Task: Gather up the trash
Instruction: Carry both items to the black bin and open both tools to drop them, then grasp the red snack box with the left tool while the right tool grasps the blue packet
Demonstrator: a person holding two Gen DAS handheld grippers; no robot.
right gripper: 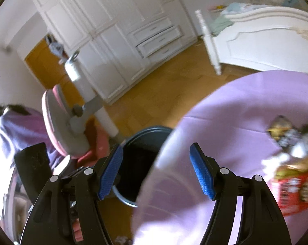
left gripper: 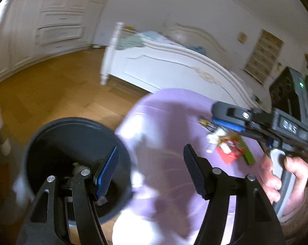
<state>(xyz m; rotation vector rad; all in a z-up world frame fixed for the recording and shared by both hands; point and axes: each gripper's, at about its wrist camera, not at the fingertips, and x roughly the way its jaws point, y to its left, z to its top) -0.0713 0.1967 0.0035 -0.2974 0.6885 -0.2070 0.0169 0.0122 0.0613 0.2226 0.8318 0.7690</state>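
A dark round trash bin (left gripper: 57,143) stands on the wooden floor beside a round table with a lilac cloth (left gripper: 170,122). Something pale lies at the bin's bottom. My left gripper (left gripper: 151,169) is open and empty, its left finger over the bin's mouth. The right gripper (left gripper: 225,120) shows in the left wrist view above a trash pile: a red packet (left gripper: 228,150), a green wrapper (left gripper: 249,155) and white scraps. In the right wrist view my right gripper (right gripper: 157,171) is open and empty over the table edge, with the bin (right gripper: 141,159) below and the red packet (right gripper: 290,189) at right.
A white bed (left gripper: 174,67) stands behind the table. White wardrobes (right gripper: 117,30) line the far wall. A pink and grey chair (right gripper: 68,122) and a white desk leg (right gripper: 104,114) stand left of the bin. Purple clothing (right gripper: 21,128) shows at far left.
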